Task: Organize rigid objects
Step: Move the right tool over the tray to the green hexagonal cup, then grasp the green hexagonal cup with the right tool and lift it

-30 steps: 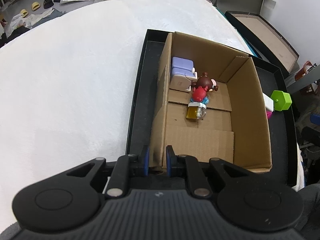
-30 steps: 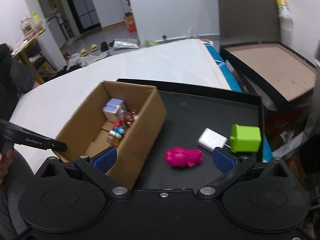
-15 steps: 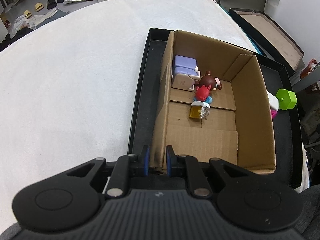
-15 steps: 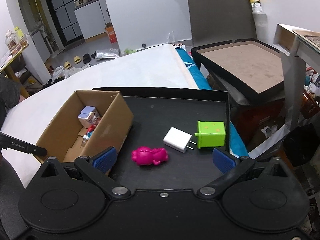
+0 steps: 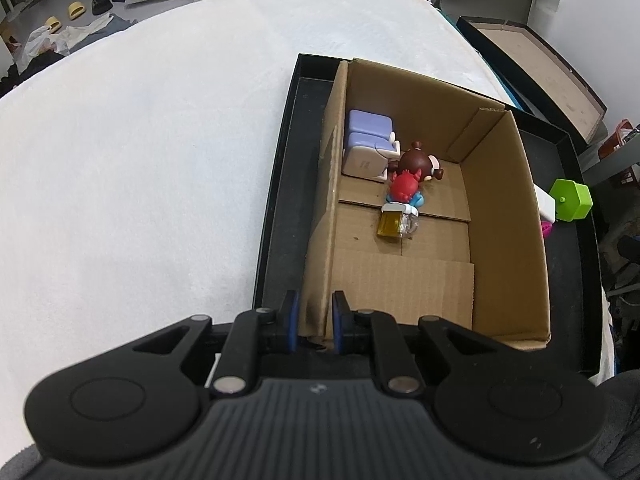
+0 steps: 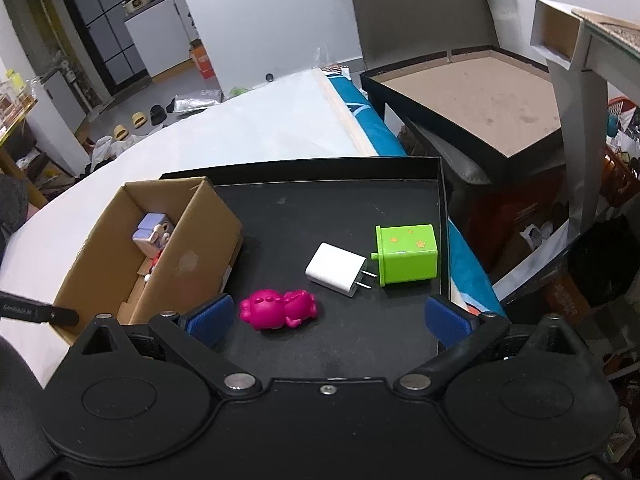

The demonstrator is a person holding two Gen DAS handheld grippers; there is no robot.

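Toy: pink toy [image 6: 279, 308] was seen lying on the black tray [image 6: 340, 216], long axis across the view | right tool [image 6: 326, 316] was held wide, toy just ahead toward its left finger | left tool [image 5: 314, 320] was clamped on the cardboard box [image 5: 500, 208] wall | right hand judged nearer.

Even indoor light, soft shadows, strong fisheye warp at edges, pics sharp.
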